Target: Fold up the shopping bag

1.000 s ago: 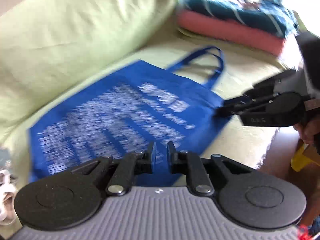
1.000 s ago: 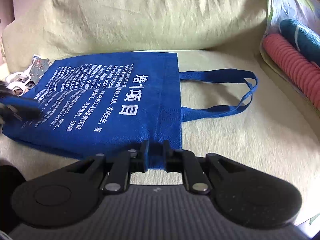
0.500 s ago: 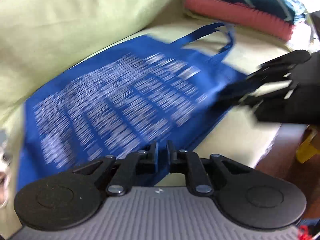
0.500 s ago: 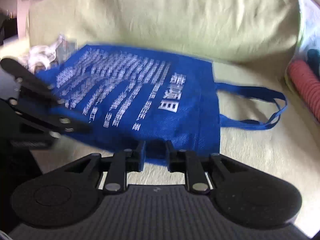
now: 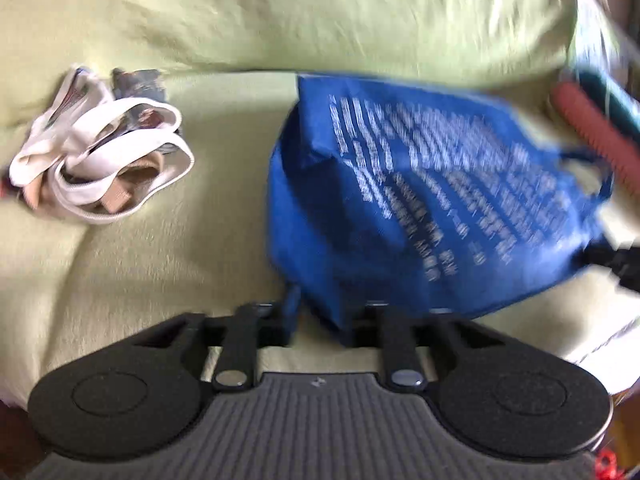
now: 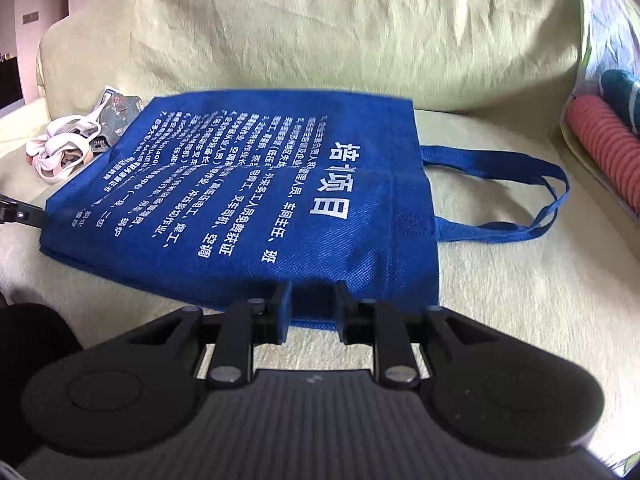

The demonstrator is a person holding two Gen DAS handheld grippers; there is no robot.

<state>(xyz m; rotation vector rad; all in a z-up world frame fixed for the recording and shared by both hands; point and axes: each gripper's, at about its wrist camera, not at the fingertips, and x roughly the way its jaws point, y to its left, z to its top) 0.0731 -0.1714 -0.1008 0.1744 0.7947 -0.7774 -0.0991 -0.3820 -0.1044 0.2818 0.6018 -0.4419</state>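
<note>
Left wrist view, blurred: left gripper (image 5: 318, 326) has its fingers spread a little, with the bottom corner of the blue bag (image 5: 432, 204) sitting in the gap; can't tell if the cloth is actually pinched, looks loose. The bag lies on the green sofa seat (image 5: 160, 248), with a bundle of white straps (image 5: 100, 160) off to the left and rolled towels (image 5: 592, 128) at far right. Right wrist view, sharp: right gripper (image 6: 312, 314) fingers are also parted, straddling the bag's near edge close to the mouth corner, not clamped. Handles (image 6: 516, 200) trail right, flat on the seat. My read: grips are being set for the first fold. Close fully on both layers at each corner, lift evenly, keep the edge taut, and tuck the handles in so they don't hang out.
</note>
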